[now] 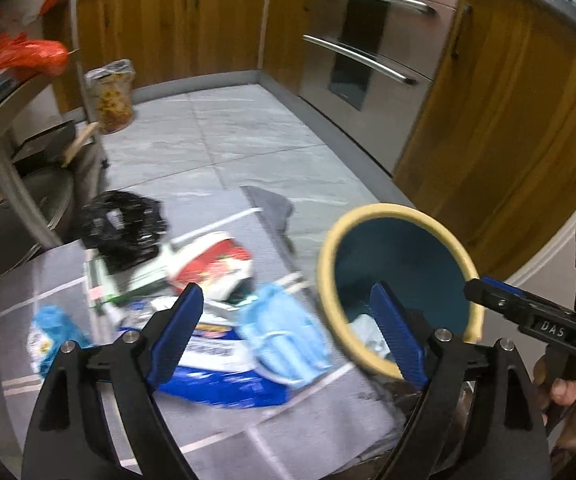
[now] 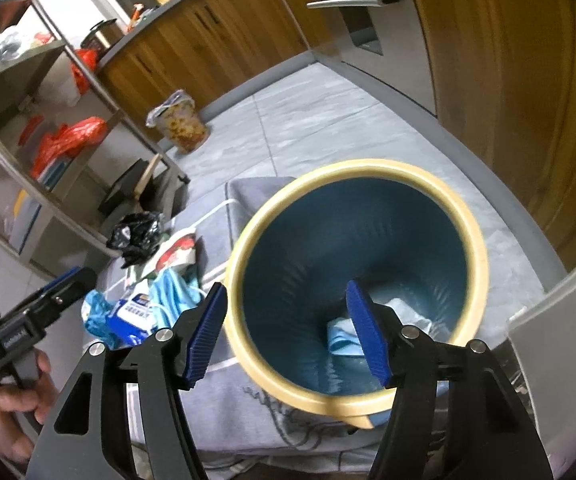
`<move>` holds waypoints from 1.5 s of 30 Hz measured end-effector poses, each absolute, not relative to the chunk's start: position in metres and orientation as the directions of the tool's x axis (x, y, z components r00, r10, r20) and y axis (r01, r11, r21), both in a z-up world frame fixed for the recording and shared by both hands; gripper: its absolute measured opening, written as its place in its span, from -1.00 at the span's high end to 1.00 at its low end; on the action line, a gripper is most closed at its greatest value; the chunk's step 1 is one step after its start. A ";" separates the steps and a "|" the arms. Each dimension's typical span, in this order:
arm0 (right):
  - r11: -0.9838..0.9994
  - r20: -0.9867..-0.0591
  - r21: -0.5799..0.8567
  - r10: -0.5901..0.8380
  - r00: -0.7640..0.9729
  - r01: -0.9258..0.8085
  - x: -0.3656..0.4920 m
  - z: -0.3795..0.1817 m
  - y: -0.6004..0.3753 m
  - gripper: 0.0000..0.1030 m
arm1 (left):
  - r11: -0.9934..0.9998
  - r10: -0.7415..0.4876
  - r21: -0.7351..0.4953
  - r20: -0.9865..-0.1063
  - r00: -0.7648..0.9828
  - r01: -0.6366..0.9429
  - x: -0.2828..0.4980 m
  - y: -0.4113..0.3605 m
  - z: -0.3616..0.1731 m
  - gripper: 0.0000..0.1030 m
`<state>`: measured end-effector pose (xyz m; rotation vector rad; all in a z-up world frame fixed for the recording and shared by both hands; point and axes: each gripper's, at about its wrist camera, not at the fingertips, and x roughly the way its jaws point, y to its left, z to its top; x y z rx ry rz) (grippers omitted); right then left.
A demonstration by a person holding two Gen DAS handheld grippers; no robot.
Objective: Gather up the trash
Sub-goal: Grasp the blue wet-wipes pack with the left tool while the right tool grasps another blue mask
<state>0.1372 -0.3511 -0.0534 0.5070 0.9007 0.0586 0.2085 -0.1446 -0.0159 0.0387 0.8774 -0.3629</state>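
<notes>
Blue-padded fingers of the left gripper (image 1: 288,336) fill the bottom of the left wrist view, spread wide w/ nothing between them; below and beyond them a pile of trash lies on a grey mat (image 1: 215,432): blue-and-white wrapper (image 1: 215,380), light blue face mask (image 1: 283,340), red-and-white packet (image 1: 215,260), crumpled black bag (image 1: 121,224), small blue-white wrapper (image 1: 53,332) at left; none touches the pads. Teal bin (image 1: 400,264) w/ a cream rim stands just right of the pile, partly behind the right-hand finger; some pale scrap shows at its bottom, blurred. At far right the other tool pokes in, held by a hand (image 1: 572,392).

Right wrist view: right gripper (image 2: 288,336) also released, empty, fingers straddling the near-left rim of the bin (image 2: 352,240); this view looks straight down inside: light blue cloth-like piece (image 2: 344,338) and a pale scrap (image 2: 412,312) at the bottom. Trash pile sits left of the bin; left gripper's tool (image 2: 31,320) and hand (image 2: 11,396) at lower left. Patterned container (image 2: 179,124) stands farther off on the tiled floor.
</notes>
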 end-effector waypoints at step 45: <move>0.910 -0.784 0.379 0.412 0.463 -0.168 0.210 -0.090 -0.195 -0.29 | 0.642 -0.634 -0.736 -0.667 0.391 -0.216 0.221 -0.008 -0.141 -0.04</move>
